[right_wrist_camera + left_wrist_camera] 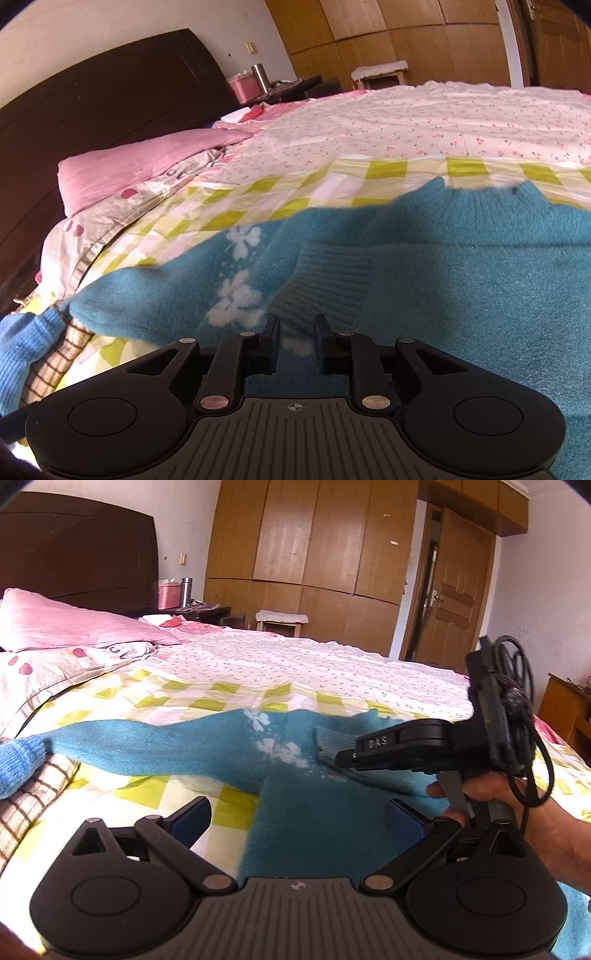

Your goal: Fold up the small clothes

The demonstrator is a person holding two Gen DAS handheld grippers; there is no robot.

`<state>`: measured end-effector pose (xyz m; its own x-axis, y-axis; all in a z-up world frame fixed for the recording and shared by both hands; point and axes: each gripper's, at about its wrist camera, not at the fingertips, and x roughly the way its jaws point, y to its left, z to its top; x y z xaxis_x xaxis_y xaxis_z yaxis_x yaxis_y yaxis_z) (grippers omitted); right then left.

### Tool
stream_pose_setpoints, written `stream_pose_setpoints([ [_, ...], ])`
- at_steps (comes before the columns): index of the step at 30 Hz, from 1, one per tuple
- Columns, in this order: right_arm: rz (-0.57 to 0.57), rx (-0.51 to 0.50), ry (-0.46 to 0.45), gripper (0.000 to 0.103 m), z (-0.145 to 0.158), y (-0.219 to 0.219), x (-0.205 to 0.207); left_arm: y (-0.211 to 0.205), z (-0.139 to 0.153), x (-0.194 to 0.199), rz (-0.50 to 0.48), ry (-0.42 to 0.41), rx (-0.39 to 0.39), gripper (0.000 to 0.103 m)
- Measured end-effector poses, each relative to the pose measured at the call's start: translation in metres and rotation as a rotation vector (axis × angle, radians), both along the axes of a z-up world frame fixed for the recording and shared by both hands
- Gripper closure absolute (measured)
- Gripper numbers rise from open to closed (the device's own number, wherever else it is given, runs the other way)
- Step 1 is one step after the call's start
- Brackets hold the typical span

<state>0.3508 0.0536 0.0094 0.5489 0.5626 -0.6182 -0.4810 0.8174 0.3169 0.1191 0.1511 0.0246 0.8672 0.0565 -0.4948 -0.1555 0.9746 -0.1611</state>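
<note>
A small teal sweater with white flower marks lies flat on the bed, one sleeve stretched out to the left. My left gripper is open just above its left side edge, holding nothing. My right gripper hovers over the sweater's chest by a folded-in ribbed cuff. In the right wrist view the sweater fills the lower frame. The right gripper has its fingers partly apart with nothing between them, just behind the ribbed cuff.
The bed has a yellow-checked sheet and a floral quilt. A pink pillow lies at the headboard. A light blue knit and a brown-checked cloth lie at the left. Wardrobes stand behind.
</note>
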Motion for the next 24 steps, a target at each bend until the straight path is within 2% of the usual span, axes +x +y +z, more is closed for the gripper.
stream_pose_setpoints([
  [3,0.031,-0.038,0.053,0.076,-0.008,0.01,0.006,0.016,-0.001,0.004,0.068,0.003,0.023,0.0],
  [5,0.038,-0.045,0.052,0.075,-0.011,0.012,0.003,0.03,0.0,0.005,0.12,0.0,0.032,0.0],
  [9,0.058,-0.022,0.038,0.075,-0.006,0.01,-0.007,0.072,-0.002,0.011,0.22,-0.005,-0.022,0.0],
  [14,0.087,-0.001,0.024,0.075,-0.001,0.01,-0.021,0.113,-0.012,0.025,0.333,0.021,-0.036,0.0],
  [19,0.109,0.019,0.024,0.075,0.003,0.012,-0.03,0.141,-0.037,0.047,0.399,0.05,-0.153,0.0],
  [24,0.117,0.047,0.015,0.075,0.009,0.01,-0.037,0.155,-0.056,0.063,0.463,0.026,-0.257,0.0],
])
